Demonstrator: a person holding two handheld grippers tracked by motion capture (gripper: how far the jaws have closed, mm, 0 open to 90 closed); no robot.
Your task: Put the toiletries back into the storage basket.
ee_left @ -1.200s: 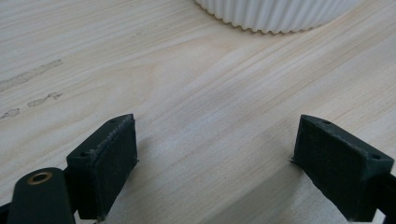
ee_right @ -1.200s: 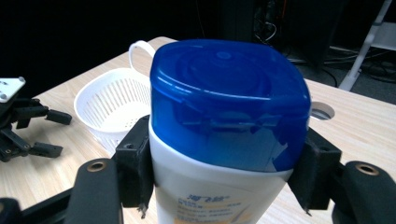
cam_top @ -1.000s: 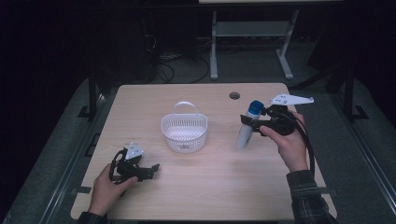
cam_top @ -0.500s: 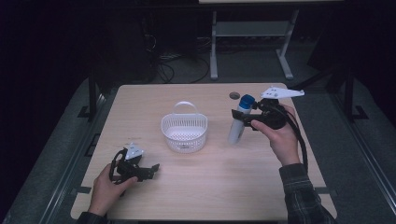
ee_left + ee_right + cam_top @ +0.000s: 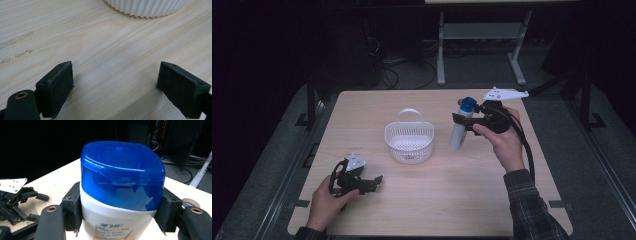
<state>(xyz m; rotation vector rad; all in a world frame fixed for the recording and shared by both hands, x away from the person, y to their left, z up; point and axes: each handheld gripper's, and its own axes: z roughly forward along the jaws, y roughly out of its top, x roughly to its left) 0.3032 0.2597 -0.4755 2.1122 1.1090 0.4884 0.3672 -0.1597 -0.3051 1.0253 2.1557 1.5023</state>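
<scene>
A white bottle with a blue cap (image 5: 460,127) hangs above the table, right of the white basket (image 5: 409,141), and leans a little. My right gripper (image 5: 460,121) is shut on it just under the cap; the right gripper view has the blue cap (image 5: 122,173) close up, a pad (image 5: 73,206) pressed on each side of the white body. My left gripper (image 5: 375,181) rests low at the table's front left, held by a hand. Its jaws stand open over bare wood, with one pad (image 5: 55,86) and the basket's ribbed wall (image 5: 147,7) in the left gripper view.
The wooden table (image 5: 432,210) has a round hole (image 5: 460,101) near its back edge. Behind it stands a grey metal stand (image 5: 479,35) with cables on a dark floor. The left gripper (image 5: 15,200) lies far off at the left of the right gripper view.
My right hand has carried the bottle to the left, toward the basket, and slightly up. The left gripper has stayed where it was.
</scene>
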